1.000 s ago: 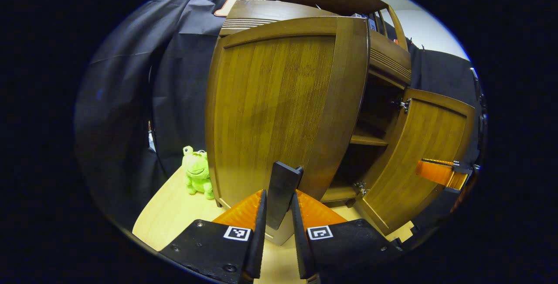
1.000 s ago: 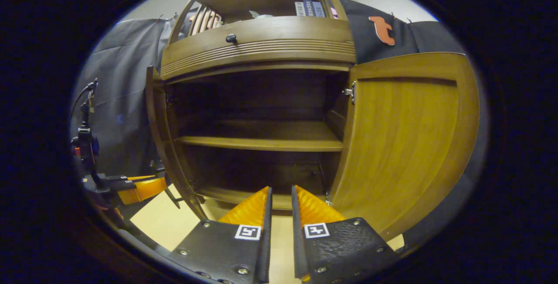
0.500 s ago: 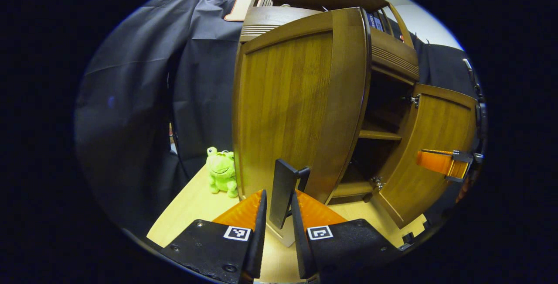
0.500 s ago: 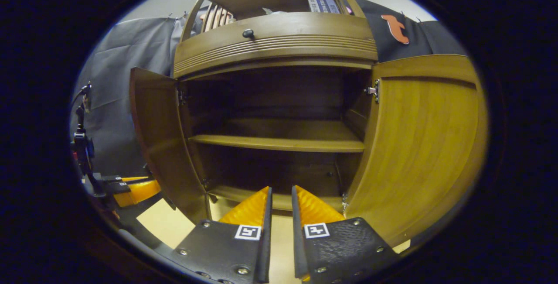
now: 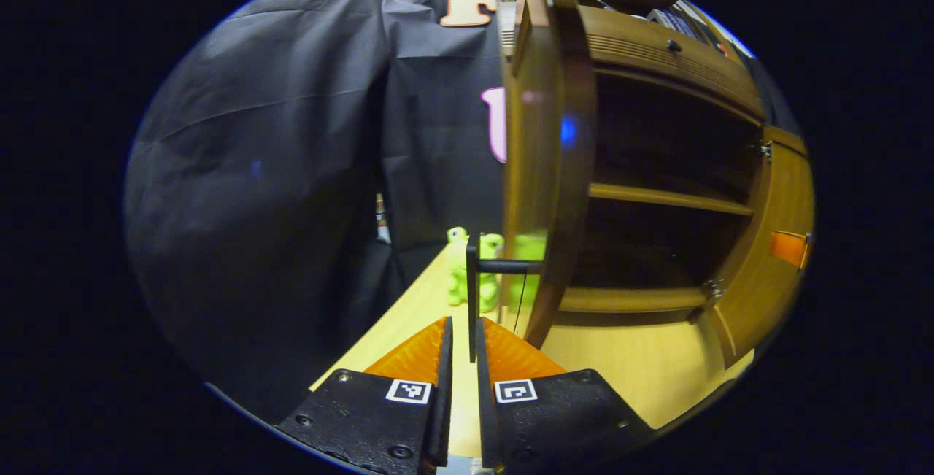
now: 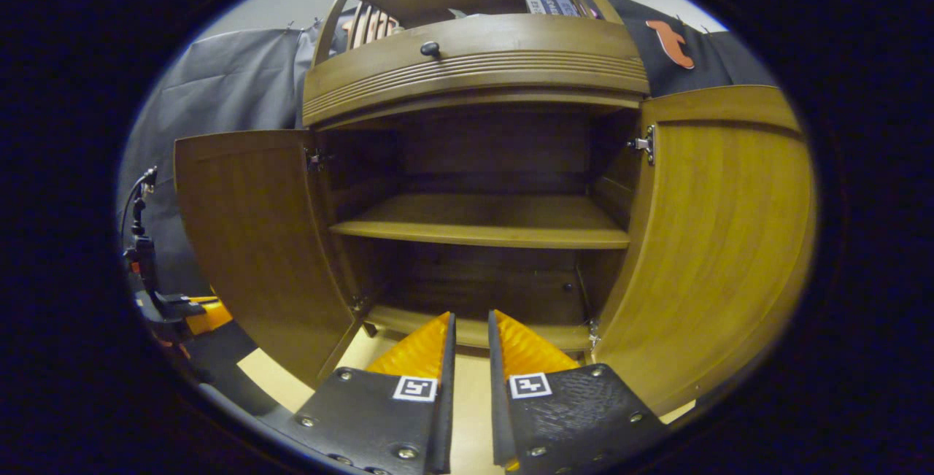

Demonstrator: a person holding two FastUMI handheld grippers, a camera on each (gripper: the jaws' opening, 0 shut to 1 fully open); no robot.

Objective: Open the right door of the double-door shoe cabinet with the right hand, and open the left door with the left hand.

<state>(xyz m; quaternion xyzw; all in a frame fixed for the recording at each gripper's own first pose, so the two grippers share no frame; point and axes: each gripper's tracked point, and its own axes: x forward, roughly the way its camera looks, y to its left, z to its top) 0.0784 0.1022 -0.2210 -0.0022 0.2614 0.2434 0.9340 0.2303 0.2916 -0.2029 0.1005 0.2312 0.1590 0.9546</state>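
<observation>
Wooden left door [image 5: 543, 168] edge-on, handle [image 5: 474, 292] between left hand-held gripper [image 5: 464, 344] fingers

Left gripper view edge-on beside left door [image 5: 543, 168]; right gripper view frontal; shared cabinet interior [image 6: 481, 219].

Left gripper [image 5: 462, 336]: jaws clamped on the left door's black handle [image 5: 473, 292].
Left door [image 5: 543, 168]: swung open, seen edge-on.
Green frog toy [image 5: 467, 267]: on the counter [image 5: 642, 365] behind.

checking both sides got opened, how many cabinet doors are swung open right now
2: the left door swung wide with the left gripper on its handle; the right door open, right gripper off it.
</observation>
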